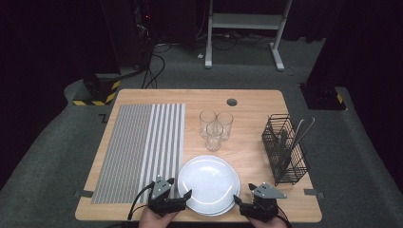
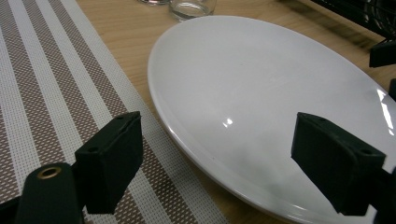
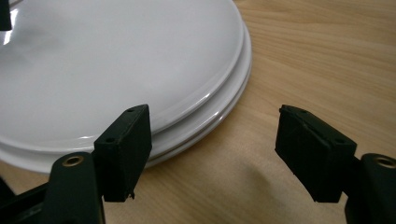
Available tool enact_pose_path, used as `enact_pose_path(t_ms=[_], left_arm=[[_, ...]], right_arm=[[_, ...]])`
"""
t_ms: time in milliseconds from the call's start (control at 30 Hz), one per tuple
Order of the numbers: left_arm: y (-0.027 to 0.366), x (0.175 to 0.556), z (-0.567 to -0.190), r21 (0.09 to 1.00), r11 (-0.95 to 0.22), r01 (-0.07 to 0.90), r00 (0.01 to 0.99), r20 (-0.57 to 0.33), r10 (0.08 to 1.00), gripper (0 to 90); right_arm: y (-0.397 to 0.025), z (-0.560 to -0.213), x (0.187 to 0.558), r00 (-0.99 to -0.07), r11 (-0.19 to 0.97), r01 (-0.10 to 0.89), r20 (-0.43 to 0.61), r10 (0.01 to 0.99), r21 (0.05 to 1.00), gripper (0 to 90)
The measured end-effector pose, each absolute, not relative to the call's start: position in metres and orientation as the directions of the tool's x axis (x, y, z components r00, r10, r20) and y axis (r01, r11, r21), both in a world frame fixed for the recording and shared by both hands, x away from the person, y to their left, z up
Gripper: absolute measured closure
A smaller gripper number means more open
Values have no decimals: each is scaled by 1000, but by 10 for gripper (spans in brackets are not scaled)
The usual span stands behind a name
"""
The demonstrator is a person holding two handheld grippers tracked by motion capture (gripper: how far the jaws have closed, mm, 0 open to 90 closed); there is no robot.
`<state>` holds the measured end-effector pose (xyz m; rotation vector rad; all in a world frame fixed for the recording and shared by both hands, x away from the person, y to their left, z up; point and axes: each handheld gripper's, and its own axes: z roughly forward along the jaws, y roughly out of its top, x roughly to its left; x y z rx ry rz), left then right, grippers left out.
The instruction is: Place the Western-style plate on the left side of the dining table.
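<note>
A stack of white plates lies at the table's front centre. My left gripper is open at the stack's left rim. In the left gripper view one jaw hangs over the striped placemat and the other over the top plate. My right gripper is open at the stack's right front rim. In the right gripper view its left jaw sits above the plates' edge and its right jaw above bare wood. Neither holds anything.
The grey-and-white striped placemat covers the table's left half. Three clear glasses stand close behind the plates. A black wire cutlery basket with several utensils stands at the right. The wooden table has a cable hole at the back.
</note>
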<state>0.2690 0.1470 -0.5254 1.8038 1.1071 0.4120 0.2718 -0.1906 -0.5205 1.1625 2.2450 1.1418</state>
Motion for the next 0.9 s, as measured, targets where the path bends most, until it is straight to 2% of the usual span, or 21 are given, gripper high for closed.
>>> enact_pose_path(t_ms=[567, 900], left_arm=[[152, 285, -521, 852, -116, 511, 498, -183, 847, 196], [156, 281, -529, 818, -118, 563, 485, -211, 849, 252]], right_arm=[[-175, -521, 308, -528, 298, 523, 29, 849, 798, 341], [-175, -525, 305, -532, 308, 528, 26, 846, 791, 352]])
